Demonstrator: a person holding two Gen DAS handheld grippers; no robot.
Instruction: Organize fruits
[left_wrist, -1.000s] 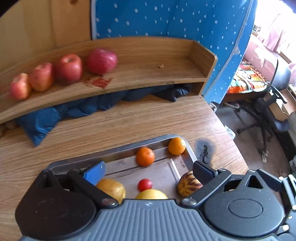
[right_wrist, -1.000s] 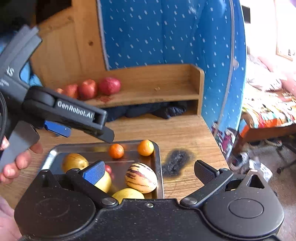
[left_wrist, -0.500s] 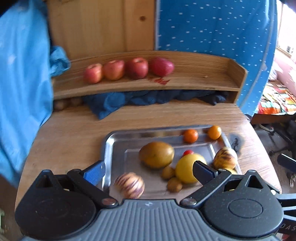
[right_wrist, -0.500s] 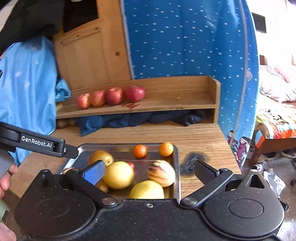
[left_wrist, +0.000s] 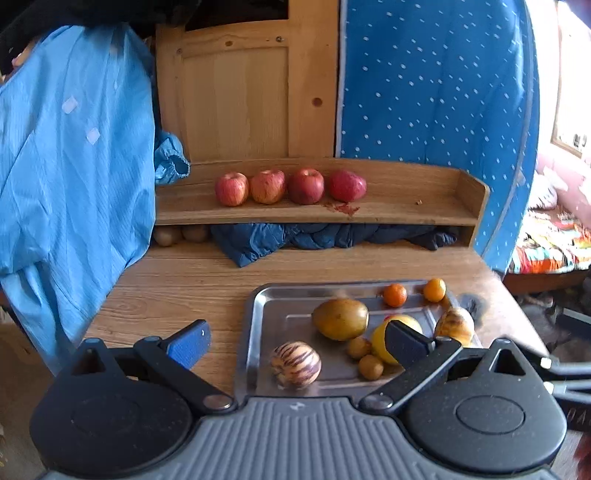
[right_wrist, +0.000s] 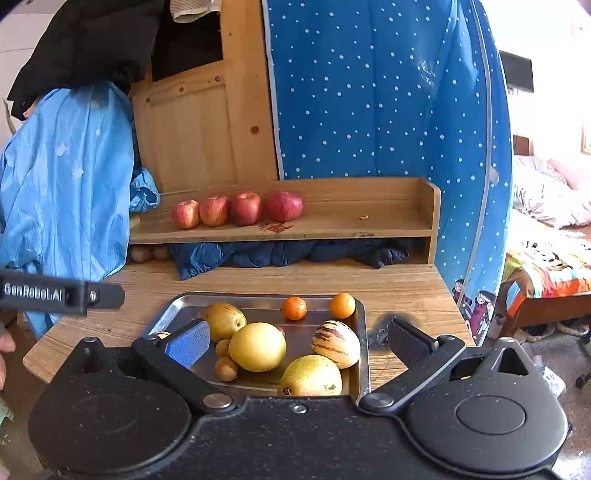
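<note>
A steel tray (left_wrist: 255, 321) on the wooden table holds a striped melon (left_wrist: 295, 363), a brown-yellow fruit (left_wrist: 340, 318), two small oranges (left_wrist: 394, 294) and small brown fruits (left_wrist: 358, 347). A round yellow fruit (right_wrist: 257, 346), a second striped melon (right_wrist: 335, 343) and a pear (right_wrist: 310, 376) lie at the tray's (right_wrist: 364, 332) near right. Several red apples (left_wrist: 288, 186) stand in a row on the wooden shelf (left_wrist: 406, 206). My left gripper (left_wrist: 297, 343) hovers open above the tray's near left end. Over its near right end my right gripper (right_wrist: 298, 341) is open too, and neither holds anything.
A light blue garment (left_wrist: 74, 166) hangs at the table's left. Dark blue cloth (left_wrist: 295, 236) is stuffed under the shelf, beside two brown fruits (left_wrist: 181, 234). A dark scorch mark (right_wrist: 384, 328) sits right of the tray. The table's edge drops off at right, with a bed (right_wrist: 546, 266) beyond.
Both grippers have pulled back and up from the tray, so the whole tray and shelf show. The left one also swung to the tray's left end. Both stay open.
</note>
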